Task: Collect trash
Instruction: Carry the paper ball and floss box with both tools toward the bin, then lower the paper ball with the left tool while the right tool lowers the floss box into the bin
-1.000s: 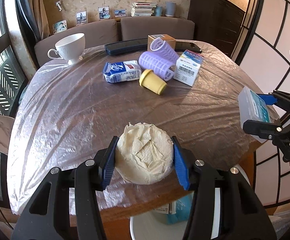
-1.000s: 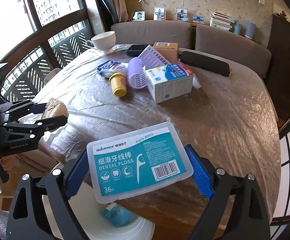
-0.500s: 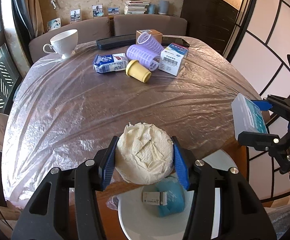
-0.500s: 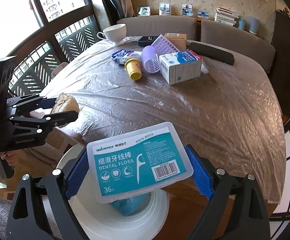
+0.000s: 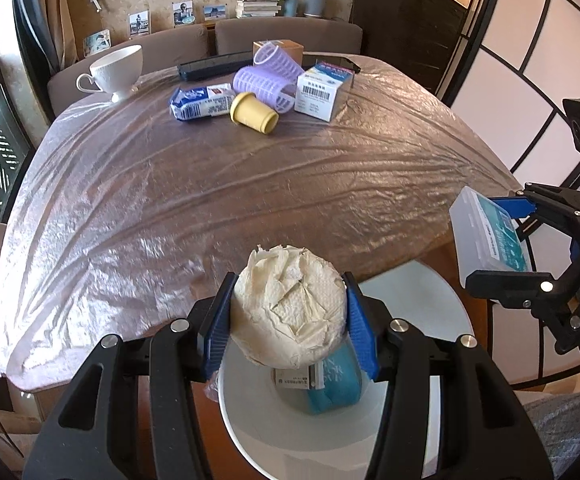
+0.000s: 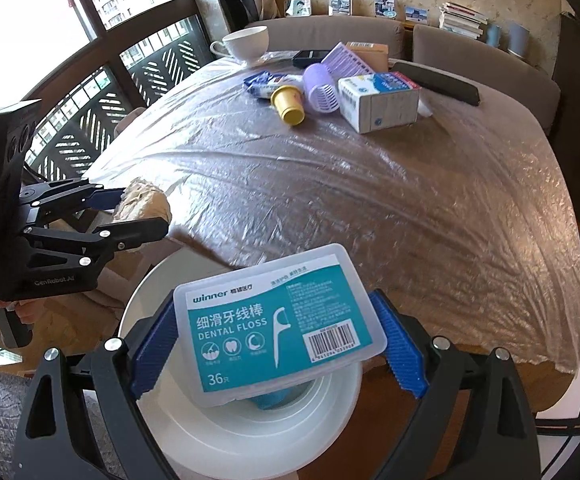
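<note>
My left gripper (image 5: pixel 288 322) is shut on a crumpled ball of paper tissue (image 5: pixel 290 312), held just past the table's near edge above a round white bin (image 5: pixel 250 412). A blue packet (image 5: pixel 336 384) and a small box lie inside the bin. My right gripper (image 6: pixel 278 338) is shut on a flat plastic dental floss box (image 6: pixel 278 320), held over the same white bin (image 6: pixel 218 428). In the right wrist view the left gripper (image 6: pixel 142 210) and the tissue ball (image 6: pixel 144 204) show at the left. In the left wrist view the floss box (image 5: pixel 486 236) shows at the right.
The table (image 5: pixel 210 184) wears a clear plastic sheet. At its far end lie a white cup (image 5: pixel 116 70), a blue and white packet (image 5: pixel 200 102), a yellow cap (image 5: pixel 254 114), purple hair rollers (image 5: pixel 266 80), a white carton (image 5: pixel 322 90) and a dark case (image 5: pixel 214 66). Chairs stand behind.
Both grippers have drawn back from the table with their loads, past its near edge. The white bin, first only peeking out under the edge, now lies under both.
</note>
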`<state>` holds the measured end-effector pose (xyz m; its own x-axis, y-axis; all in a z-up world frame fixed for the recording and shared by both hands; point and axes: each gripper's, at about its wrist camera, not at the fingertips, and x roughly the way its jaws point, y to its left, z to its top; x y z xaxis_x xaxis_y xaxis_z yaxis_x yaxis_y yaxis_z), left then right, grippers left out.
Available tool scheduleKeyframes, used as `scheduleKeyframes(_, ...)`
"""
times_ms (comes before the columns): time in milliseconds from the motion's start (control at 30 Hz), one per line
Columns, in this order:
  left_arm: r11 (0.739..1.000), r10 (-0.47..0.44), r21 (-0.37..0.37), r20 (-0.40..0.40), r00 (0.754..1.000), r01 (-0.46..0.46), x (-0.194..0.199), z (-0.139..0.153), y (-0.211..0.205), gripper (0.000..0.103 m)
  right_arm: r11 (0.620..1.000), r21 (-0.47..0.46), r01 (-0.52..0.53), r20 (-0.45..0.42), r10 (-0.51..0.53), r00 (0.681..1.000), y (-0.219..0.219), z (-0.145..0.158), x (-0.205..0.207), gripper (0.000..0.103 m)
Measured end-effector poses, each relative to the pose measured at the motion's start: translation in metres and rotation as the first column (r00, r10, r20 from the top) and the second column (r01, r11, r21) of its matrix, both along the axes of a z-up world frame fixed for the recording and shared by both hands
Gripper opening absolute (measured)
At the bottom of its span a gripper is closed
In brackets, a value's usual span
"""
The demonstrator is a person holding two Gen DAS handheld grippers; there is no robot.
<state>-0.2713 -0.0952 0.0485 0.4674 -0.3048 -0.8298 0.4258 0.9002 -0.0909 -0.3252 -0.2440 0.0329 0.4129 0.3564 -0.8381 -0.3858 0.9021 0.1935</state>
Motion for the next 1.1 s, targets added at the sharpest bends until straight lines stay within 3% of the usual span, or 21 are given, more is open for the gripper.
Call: scheduleKeyframes(1100,0.997,-0.034,0.065,-0.086,0.996,0.040,-0.035,-0.040,-0.004,0.053,0.998,-0.031,-0.061,-0.119,0.056,0.991,0.017,-0.047,-0.020,0.089)
